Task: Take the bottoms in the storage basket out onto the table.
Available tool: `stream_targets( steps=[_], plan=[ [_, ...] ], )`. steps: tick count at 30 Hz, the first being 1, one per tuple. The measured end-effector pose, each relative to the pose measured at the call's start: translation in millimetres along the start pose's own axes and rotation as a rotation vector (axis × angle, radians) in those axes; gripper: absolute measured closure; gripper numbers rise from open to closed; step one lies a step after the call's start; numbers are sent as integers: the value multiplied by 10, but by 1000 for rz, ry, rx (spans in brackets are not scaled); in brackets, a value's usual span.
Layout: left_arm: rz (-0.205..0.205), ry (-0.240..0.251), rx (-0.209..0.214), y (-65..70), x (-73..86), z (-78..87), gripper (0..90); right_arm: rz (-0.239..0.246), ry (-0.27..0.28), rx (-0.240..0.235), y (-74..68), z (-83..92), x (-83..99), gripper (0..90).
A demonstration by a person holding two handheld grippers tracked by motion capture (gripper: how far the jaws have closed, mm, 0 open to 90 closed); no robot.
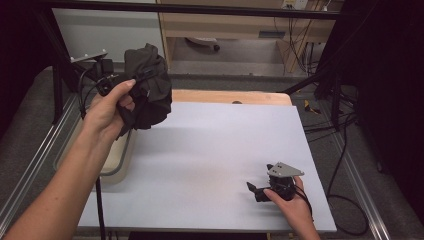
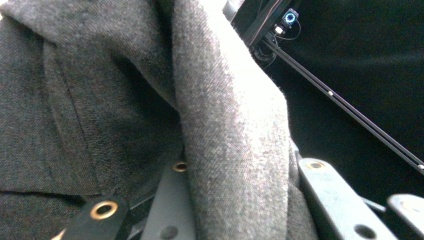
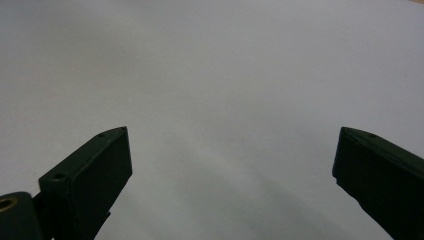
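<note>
Above the desk's far left corner, the left claw point(image 1: 145, 75) is pinched hard on a bunched dark grey garment point(image 1: 147, 95), a thick fold of the cloth point(image 2: 230, 150) running up between its jaws in the left gripper view. The person's left hand point(image 1: 112, 107) carries it well off the surface, so the garment hangs in a loose clump with its lower folds draping past the palm. That height looks deliberate: lifted clear, the cloth can fall open under its own weight and be brought over the pale sheet point(image 1: 210, 150) covering the desk point(image 1: 230, 96). Just under and left of the hand sits a shallow translucent bin point(image 1: 117, 160) at the desk's edge, which is probably where the garment belongs or came from; I cannot tell which.

Near the front right corner, the right claw point(image 1: 255, 191) rests low on the sheet with its jaws spread wide and nothing between them, the right gripper view looking straight along bare surface. Held by the right hand point(image 1: 295, 205), it seems parked there to stay out of the way yet close enough to catch a hem once the garment comes down.
</note>
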State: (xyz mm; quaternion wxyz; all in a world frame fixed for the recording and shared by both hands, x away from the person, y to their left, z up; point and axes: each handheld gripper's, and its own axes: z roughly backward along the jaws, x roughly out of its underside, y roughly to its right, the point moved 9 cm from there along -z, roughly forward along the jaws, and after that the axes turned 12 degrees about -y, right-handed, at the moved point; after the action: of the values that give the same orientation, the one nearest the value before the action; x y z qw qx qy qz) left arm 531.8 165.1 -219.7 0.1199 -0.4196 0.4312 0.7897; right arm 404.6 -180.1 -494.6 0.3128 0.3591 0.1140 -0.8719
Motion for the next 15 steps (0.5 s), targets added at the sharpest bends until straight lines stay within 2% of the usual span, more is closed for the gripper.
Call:
stream_targets(
  steps=[3,4,5,6,7,8,11,15],
  plan=[
    [-1,-4,1,26,14,-28,722,1,1,0,0,0,-1,32],
    [0,-11,9,39,28,-44,722,1,1,0,0,0,-1,32],
    [26,-10,29,62,39,-55,722,1,0,-1,0,0,0,32],
    [29,-16,46,115,65,-87,722,2,0,0,3,1,0,32],
    [29,-16,46,115,65,-87,722,2,0,0,3,1,0,32],
    [3,-35,28,133,96,-133,722,2,2,1,8,2,-1,32],
    [14,-29,28,129,117,-173,722,2,2,-1,6,3,-1,32],
    [6,-45,28,117,175,-272,722,-1,-2,-3,-1,2,3,32]
  ],
)
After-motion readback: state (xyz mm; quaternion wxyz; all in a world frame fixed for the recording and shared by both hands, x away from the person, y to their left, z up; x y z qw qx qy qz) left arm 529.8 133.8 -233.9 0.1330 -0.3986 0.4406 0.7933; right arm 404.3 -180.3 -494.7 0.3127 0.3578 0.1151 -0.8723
